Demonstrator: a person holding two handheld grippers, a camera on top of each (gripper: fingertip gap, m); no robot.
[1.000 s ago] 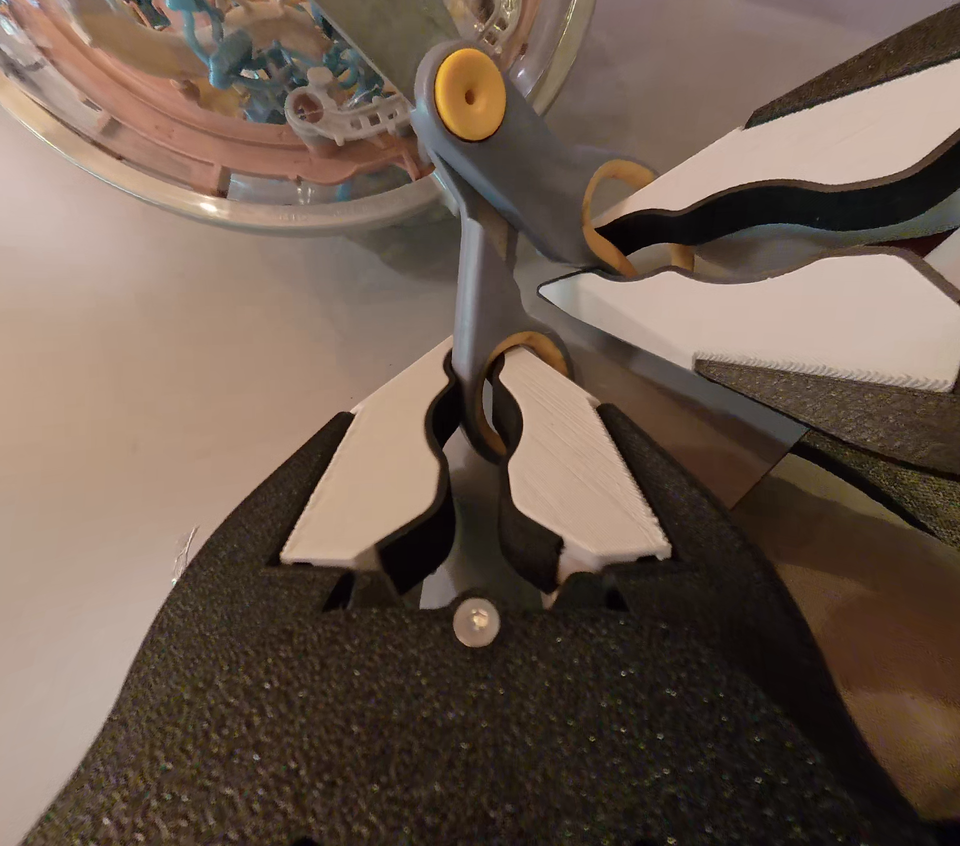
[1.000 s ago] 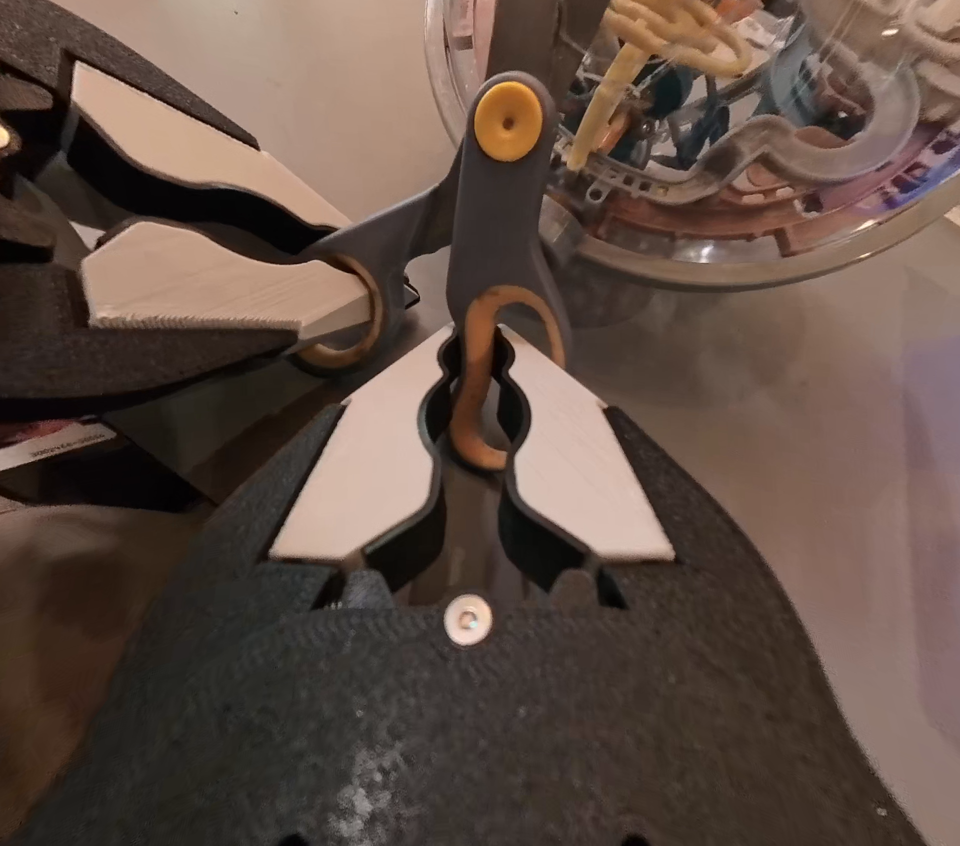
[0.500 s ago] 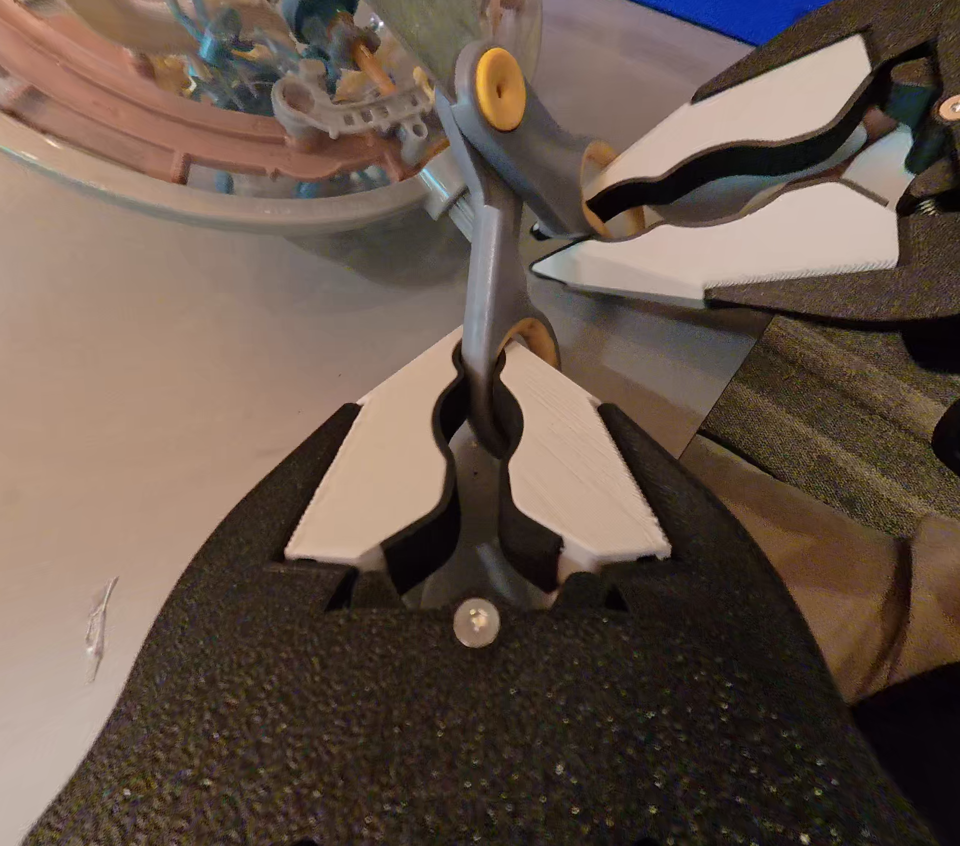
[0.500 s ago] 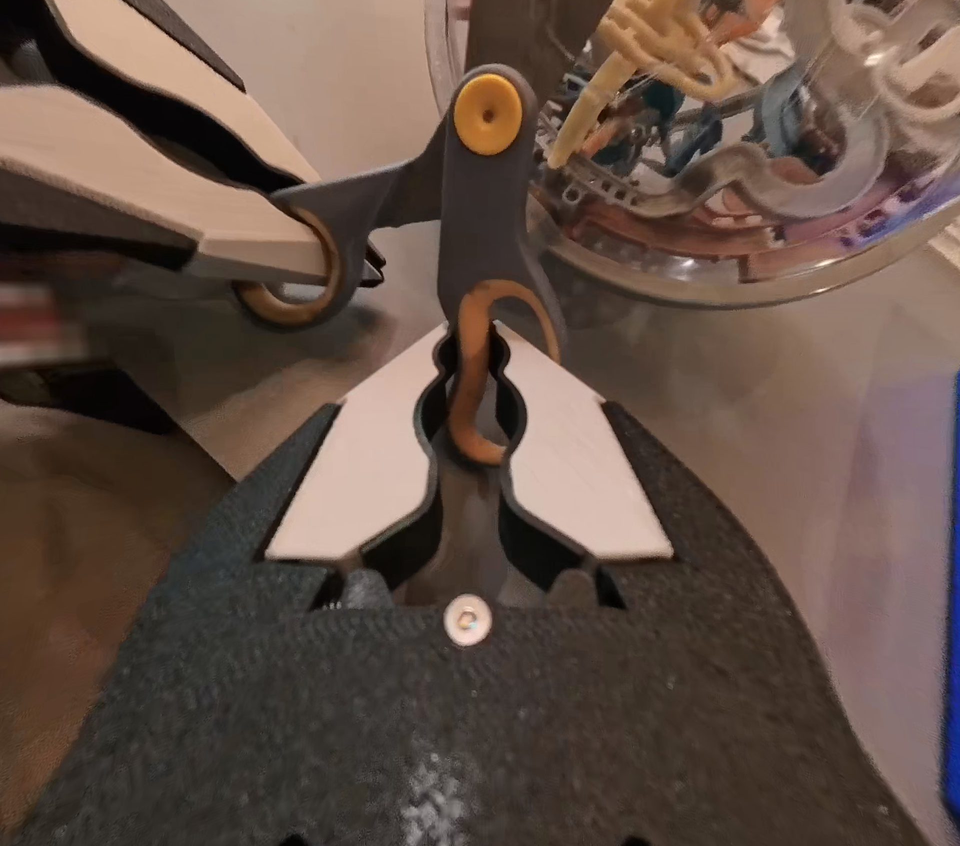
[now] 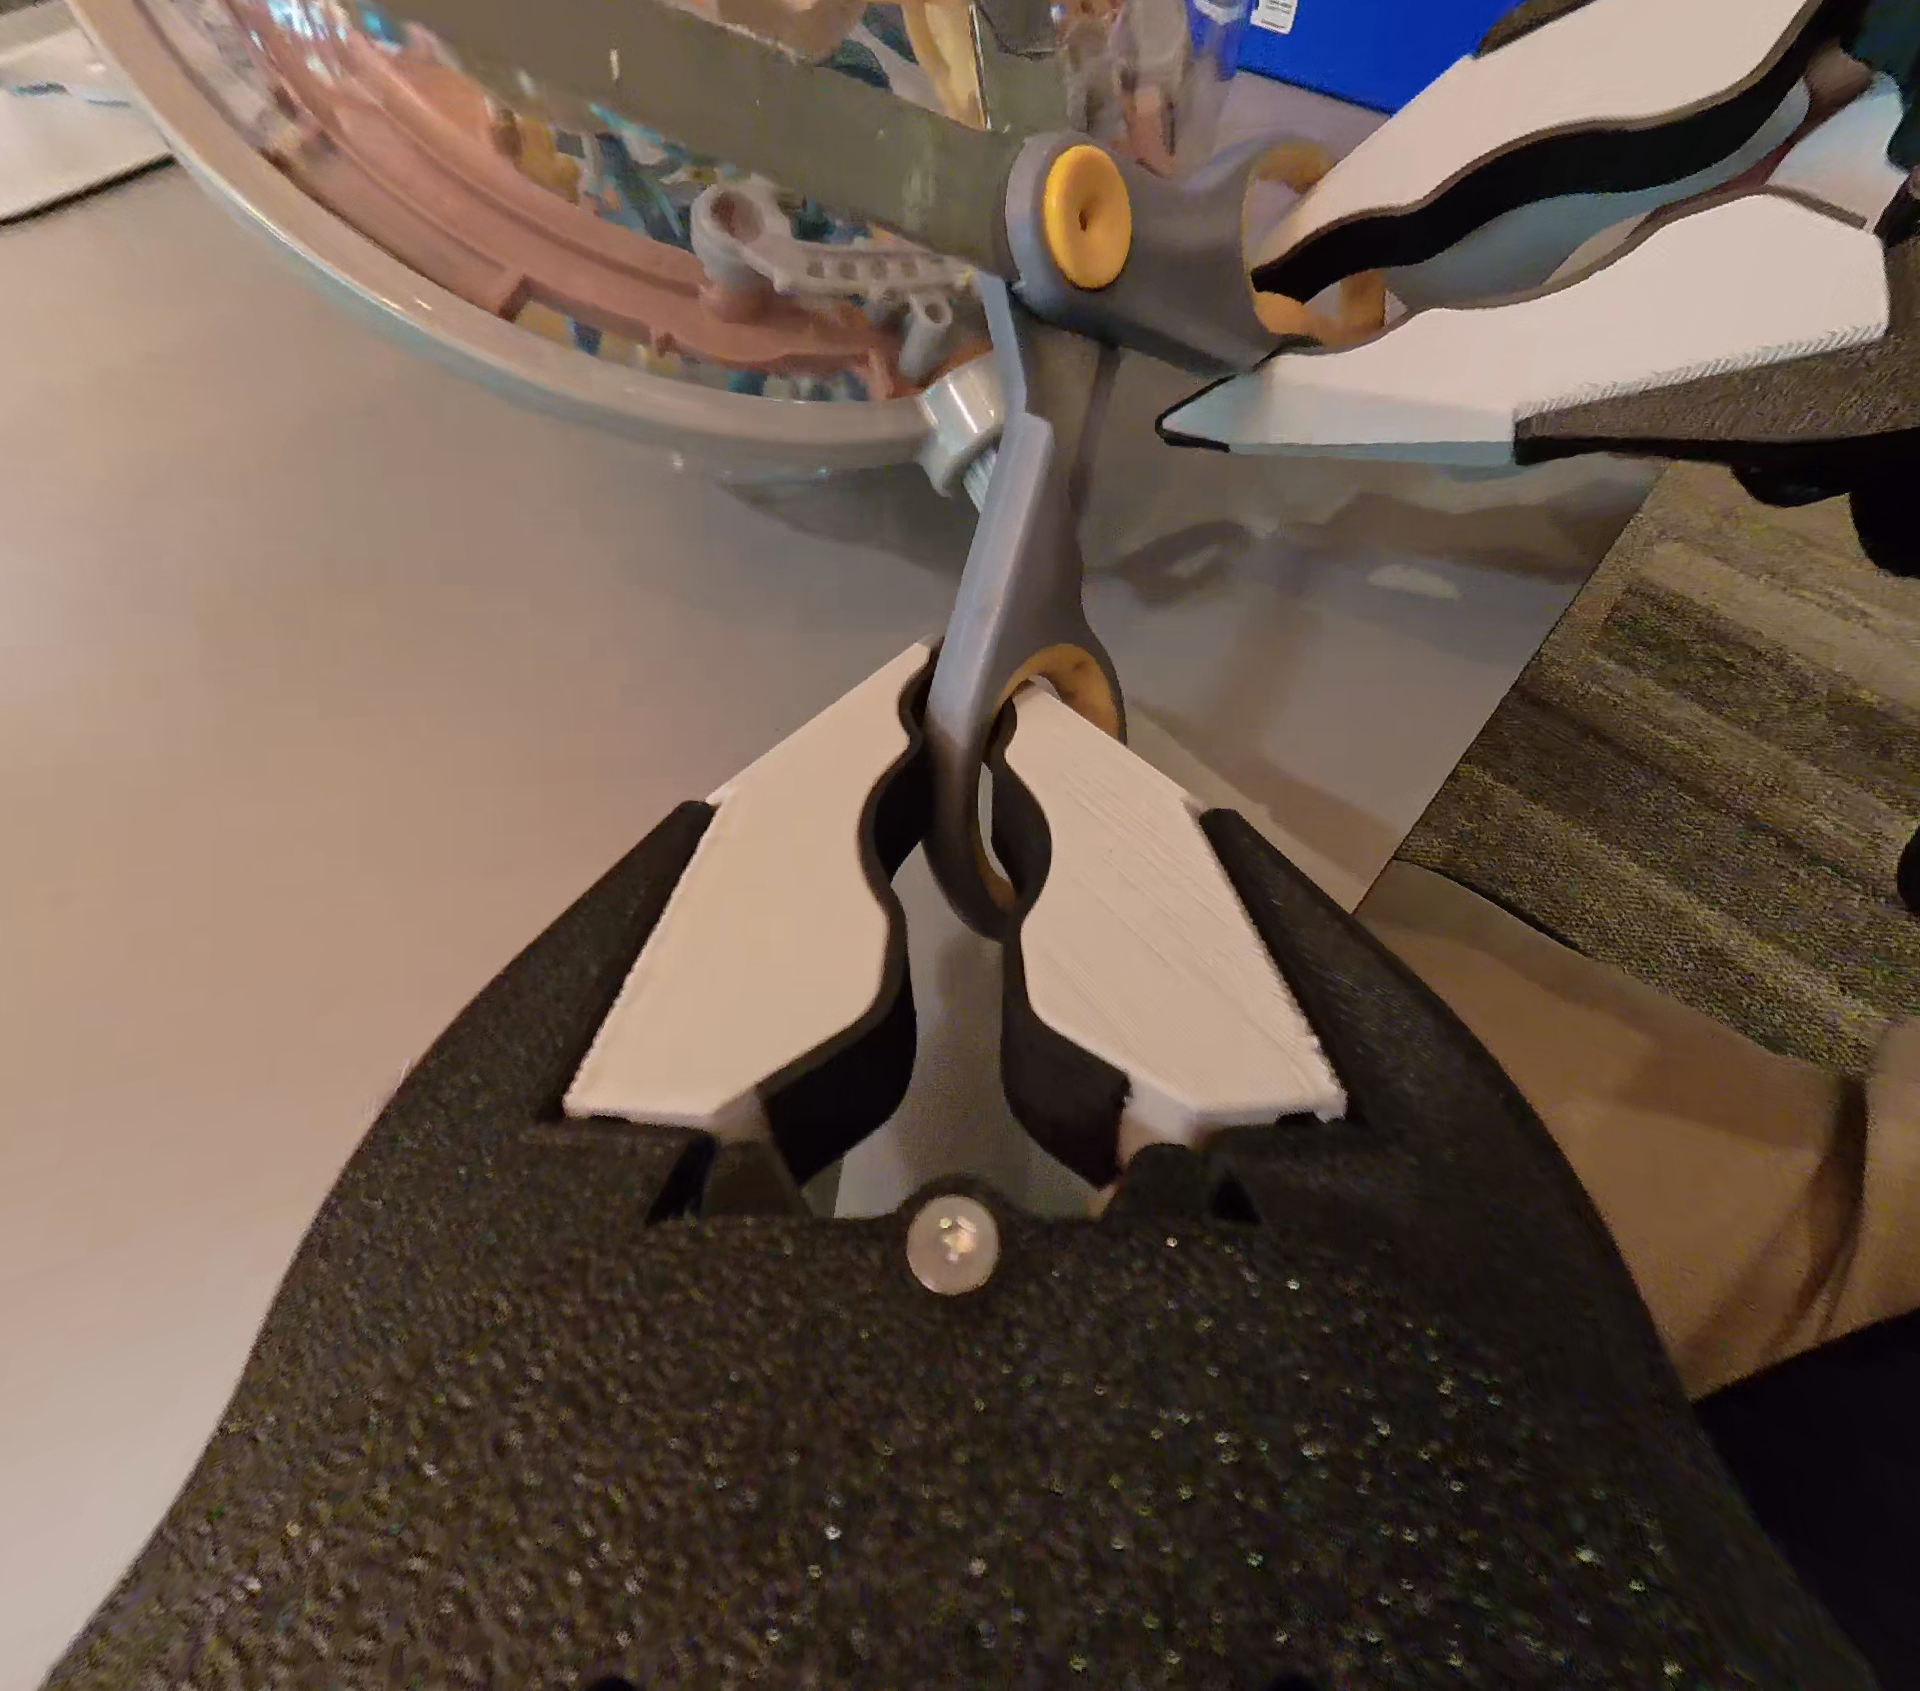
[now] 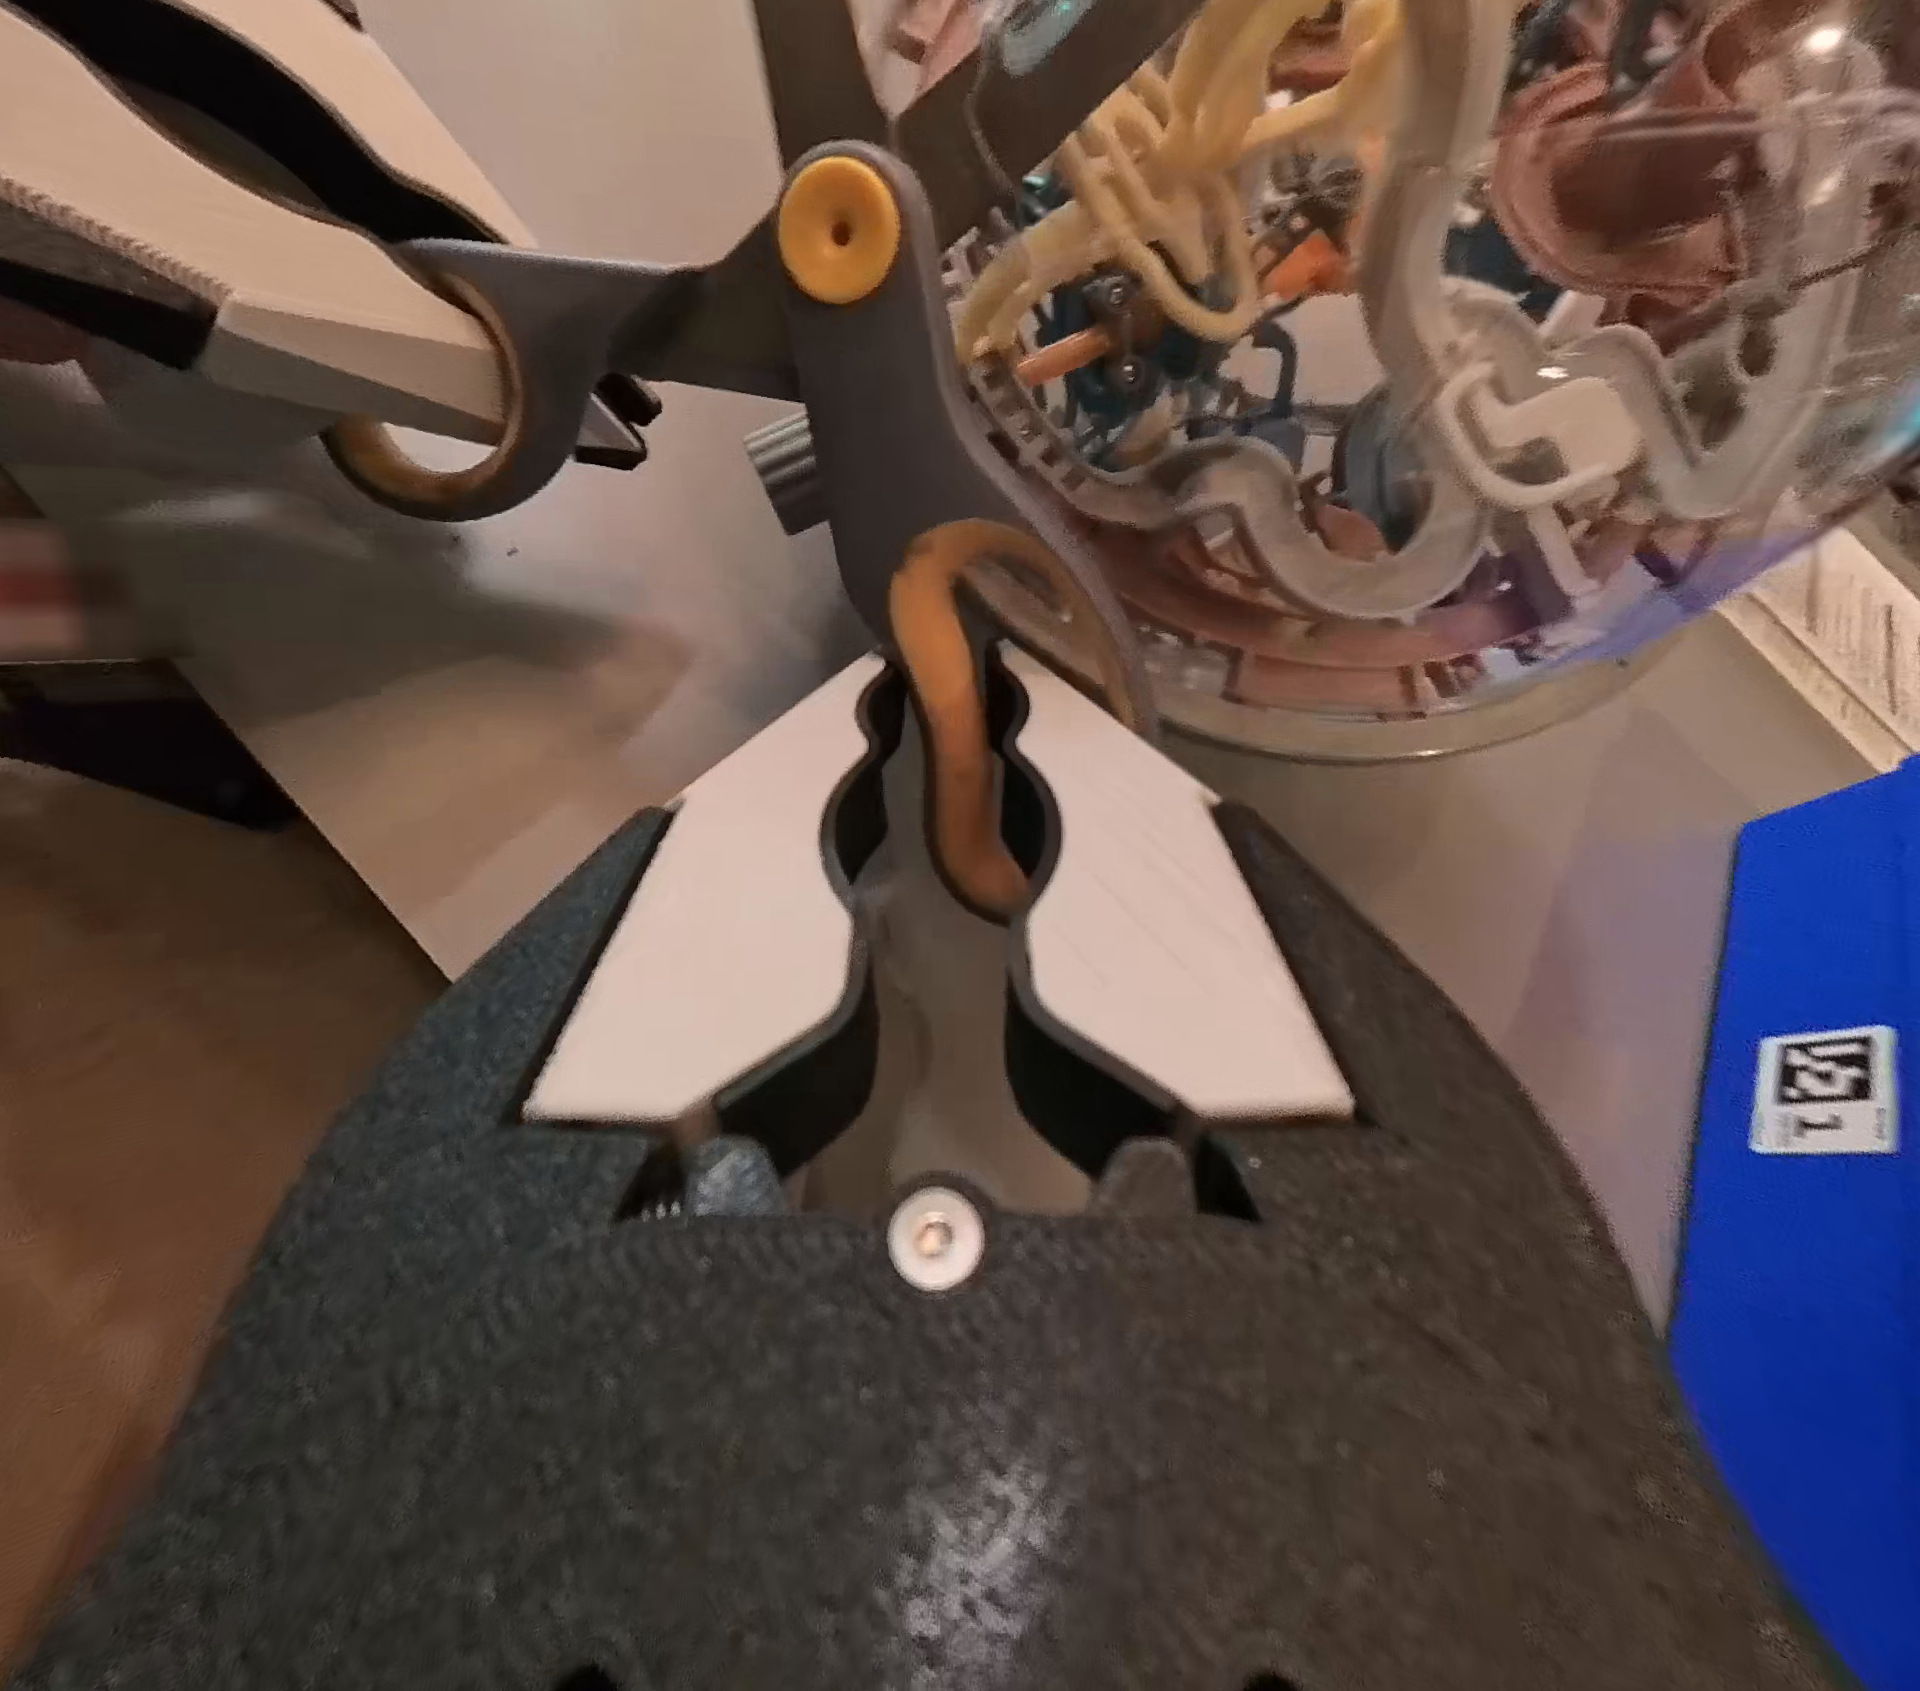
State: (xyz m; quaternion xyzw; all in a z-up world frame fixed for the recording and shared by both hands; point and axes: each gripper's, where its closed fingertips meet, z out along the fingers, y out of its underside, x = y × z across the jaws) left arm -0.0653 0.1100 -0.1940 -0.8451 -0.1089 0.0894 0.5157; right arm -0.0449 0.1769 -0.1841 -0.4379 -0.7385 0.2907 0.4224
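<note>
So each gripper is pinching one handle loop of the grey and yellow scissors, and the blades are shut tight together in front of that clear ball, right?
Not quite: the scissors are open, their blades spread wide apart, as the left wrist view shows. The rest holds: the left gripper and right gripper each pinch a handle loop before the clear ball.

Both grippers have speckled black bodies, white wavy-edged jaws lined in black, and a silver screw (image 5: 952, 1244).

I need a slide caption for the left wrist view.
Two hand-held grippers spread grey scissors beside a clear maze ball.
</note>
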